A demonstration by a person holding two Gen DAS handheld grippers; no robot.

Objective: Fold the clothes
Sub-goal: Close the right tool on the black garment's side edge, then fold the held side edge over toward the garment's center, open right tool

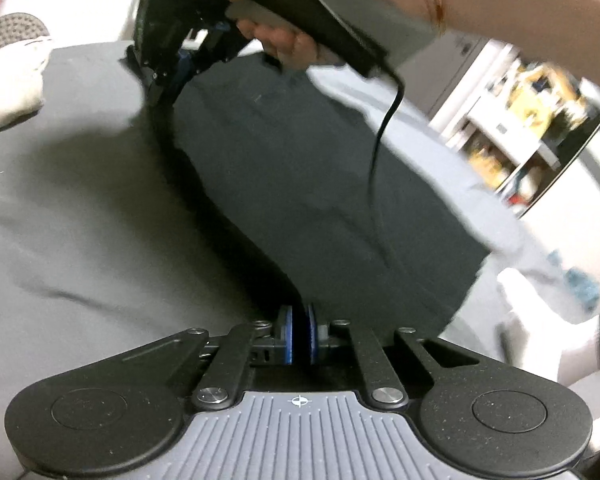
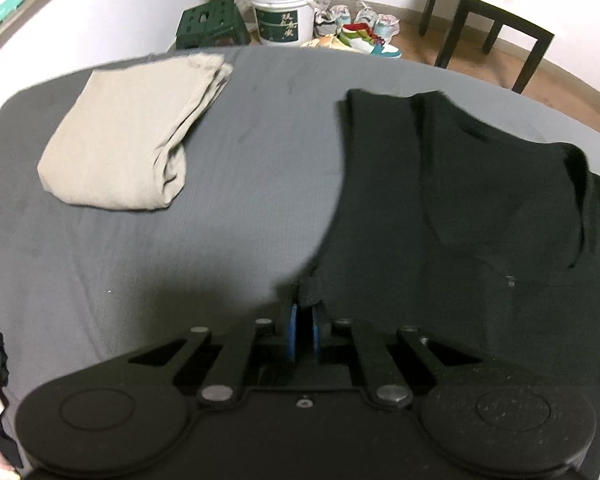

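Note:
A black sleeveless top [image 2: 480,208] lies on the grey bed sheet [image 2: 240,128], its neckline toward the far side. My right gripper [image 2: 303,320] is shut on the top's left edge, a fold of black cloth between the blue pads. In the left wrist view the same black top [image 1: 300,184] hangs stretched between both grippers. My left gripper [image 1: 299,320] is shut on its near edge. The right gripper [image 1: 168,68], held by a hand [image 1: 276,36], pinches the far end, lifted off the sheet.
A folded beige garment [image 2: 132,140] lies at the far left of the bed [image 1: 72,208]. Beyond the bed stand a white bucket [image 2: 286,12], a green stool [image 2: 212,24], shoes [image 2: 364,36] and a dark-legged table [image 2: 492,12]. Shelves [image 1: 528,120] are at the right.

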